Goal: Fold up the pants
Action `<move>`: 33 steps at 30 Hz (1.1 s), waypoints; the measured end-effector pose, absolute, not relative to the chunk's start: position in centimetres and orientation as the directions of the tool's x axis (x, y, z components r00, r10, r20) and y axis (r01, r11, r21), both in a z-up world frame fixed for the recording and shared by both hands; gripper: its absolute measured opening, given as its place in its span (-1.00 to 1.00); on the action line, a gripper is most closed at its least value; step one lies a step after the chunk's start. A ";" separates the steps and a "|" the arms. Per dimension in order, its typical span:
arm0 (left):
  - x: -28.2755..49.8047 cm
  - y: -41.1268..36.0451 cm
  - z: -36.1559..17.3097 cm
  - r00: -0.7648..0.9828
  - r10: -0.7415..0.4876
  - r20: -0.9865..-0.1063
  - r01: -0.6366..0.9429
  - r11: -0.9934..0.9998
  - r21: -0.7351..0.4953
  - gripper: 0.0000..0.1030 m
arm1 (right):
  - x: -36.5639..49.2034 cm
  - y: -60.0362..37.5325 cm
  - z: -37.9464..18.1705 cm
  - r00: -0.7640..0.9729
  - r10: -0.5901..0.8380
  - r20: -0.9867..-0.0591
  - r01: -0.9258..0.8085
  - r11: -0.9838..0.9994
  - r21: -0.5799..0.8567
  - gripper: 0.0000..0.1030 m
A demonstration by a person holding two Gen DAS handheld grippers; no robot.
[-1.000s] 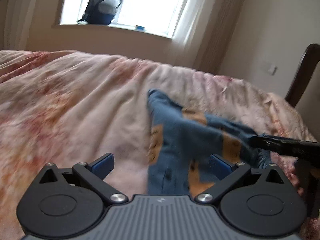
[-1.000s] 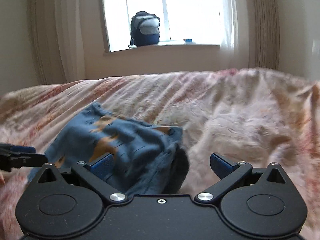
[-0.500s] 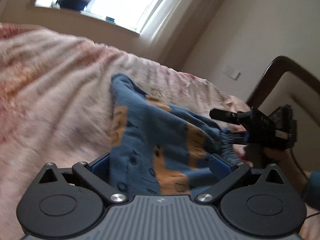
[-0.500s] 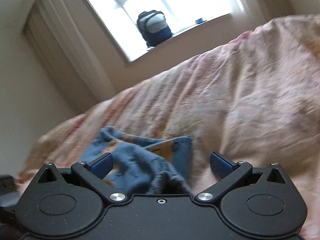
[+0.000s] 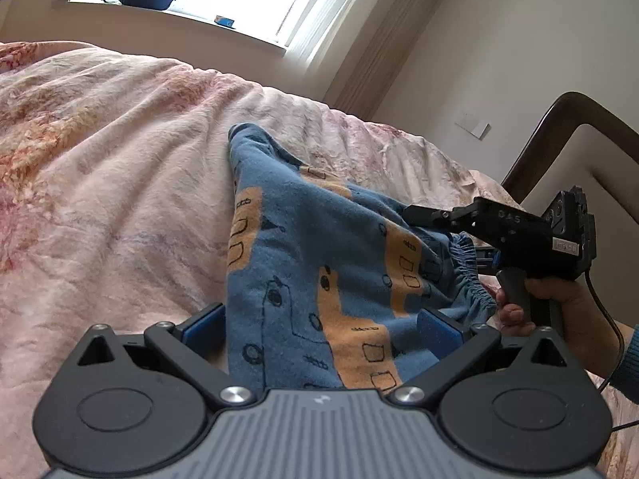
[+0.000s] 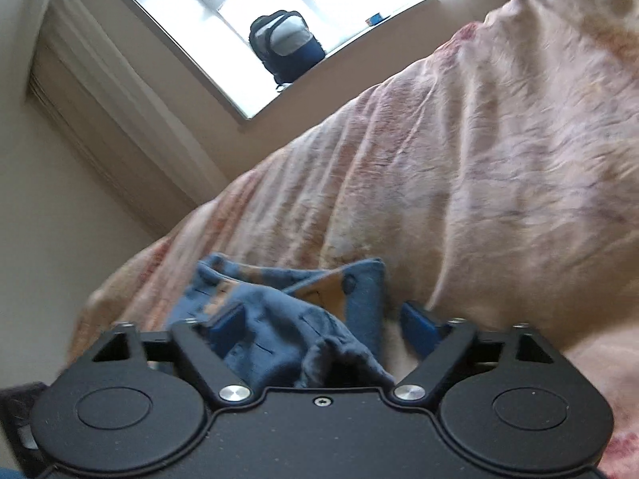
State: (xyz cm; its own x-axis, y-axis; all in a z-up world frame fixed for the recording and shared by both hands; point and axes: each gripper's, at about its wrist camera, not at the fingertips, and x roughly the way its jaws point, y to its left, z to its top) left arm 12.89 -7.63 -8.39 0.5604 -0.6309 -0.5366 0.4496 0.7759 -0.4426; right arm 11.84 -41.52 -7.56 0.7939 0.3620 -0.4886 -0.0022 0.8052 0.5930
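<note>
The left gripper (image 5: 321, 325) has its fingers wide apart, and the blue pants (image 5: 319, 263) lie between them without being pressed. The right gripper (image 6: 319, 325) jaws have just been closing over the bunched waistband; whether they pinch it, I cannot tell. Beyond, the pink bedspread (image 5: 120, 167) is open up to the window (image 6: 279, 12).

We're looking low over the bed (image 5: 120, 183) from both wrist cams, close to the pants (image 5: 311, 263), facing the window (image 6: 303, 4). Both are sharing pants, bed, backpack (image 6: 285, 46); the right view is rolling heavily.
</note>
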 end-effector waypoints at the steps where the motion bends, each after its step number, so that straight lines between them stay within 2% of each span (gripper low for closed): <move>1: 12.9 -7.6 -8.4 0.559 -0.631 -0.538 0.448 0.776 -0.445 0.99 | 11.7 -41.4 -7.7 0.798 0.350 -0.490 0.009 0.807 0.590 0.37; 3: 12.9 -7.5 -8.3 0.557 -0.631 -0.540 0.443 0.776 -0.450 0.99 | 11.5 -41.7 -7.9 0.805 0.324 -0.496 0.045 0.802 0.596 0.04; 5: 12.9 -7.4 -8.3 0.556 -0.630 -0.541 0.437 0.776 -0.455 0.99 | 11.2 -41.9 -8.2 0.810 0.304 -0.501 0.072 0.797 0.599 -0.10; 7: 13.0 -7.4 -8.3 0.557 -0.627 -0.545 0.429 0.779 -0.457 0.97 | 11.1 -41.6 -8.4 0.816 0.284 -0.503 0.083 0.804 0.589 -0.11; 11: 12.7 -7.0 -8.0 0.570 -0.601 -0.560 0.385 0.798 -0.464 0.75 | 11.2 -39.9 -8.1 0.818 0.229 -0.527 0.084 0.860 0.503 -0.14; 16: 12.8 -6.1 -7.9 0.581 -0.586 -0.565 0.330 0.804 -0.495 0.54 | 11.3 -38.8 -8.3 0.824 0.194 -0.532 0.091 0.882 0.462 -0.16; 23: 12.7 -6.6 -7.8 0.588 -0.558 -0.586 0.333 0.827 -0.453 0.42 | 11.2 -38.6 -8.5 0.832 0.180 -0.525 0.091 0.889 0.449 -0.16; 30: 12.7 -6.3 -7.8 0.586 -0.563 -0.582 0.319 0.821 -0.473 0.39 | 11.0 -38.0 -8.3 0.834 0.153 -0.530 0.092 0.909 0.407 -0.17; 33: 12.7 -6.1 -7.8 0.591 -0.554 -0.586 0.308 0.827 -0.471 0.27 | 11.0 -37.7 -8.2 0.834 0.138 -0.534 0.095 0.917 0.386 -0.19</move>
State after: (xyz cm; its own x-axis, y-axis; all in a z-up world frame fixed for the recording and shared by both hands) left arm 12.68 -6.08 -7.84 0.5907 -0.5544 -0.5863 0.3079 0.8265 -0.4712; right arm 11.03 -37.73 -8.18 0.8342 0.1382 -0.5338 0.0953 0.9174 0.3865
